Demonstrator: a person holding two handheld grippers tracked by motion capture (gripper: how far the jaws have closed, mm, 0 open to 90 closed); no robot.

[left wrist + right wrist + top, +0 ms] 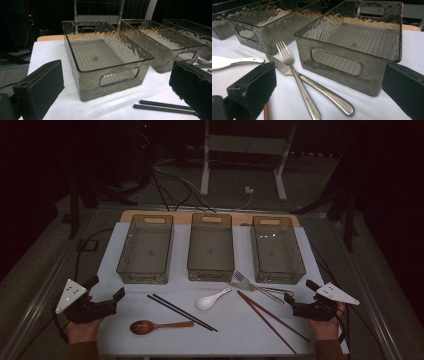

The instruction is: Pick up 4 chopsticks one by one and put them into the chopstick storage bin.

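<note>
The left gripper (107, 287) is resting at the near left corner of the white table (115, 250), held in the person's left hand (82, 330), with its jaws standing wide apart and gripping nothing. In the left gripper view its own two black jaws are framing the left bin (105, 75), which is sitting just ahead of them, empty and upright. The black chopsticks (162, 107) are lying flat on the table near the right-hand jaw in that view, apart from it.

The right gripper (299, 290) is sitting at the near right edge of the table in the person's right hand (325, 322), and its jaws are also spread open with nothing between them. In the right gripper view the fork (297, 82) and the knife (322, 92) are lying crossed between the jaws, right against the front wall of the right bin (362, 77). The white spoon (234, 61) is lying farther off to the left in that view.

Seen from the high view, the middle bin (210, 247) is standing between the other two along the far side of the table. The brown chopsticks (270, 320) are lying slanted just beside the right gripper, and the wooden spoon (157, 325) is lying near the front edge, between the left gripper and the black chopsticks.
</note>
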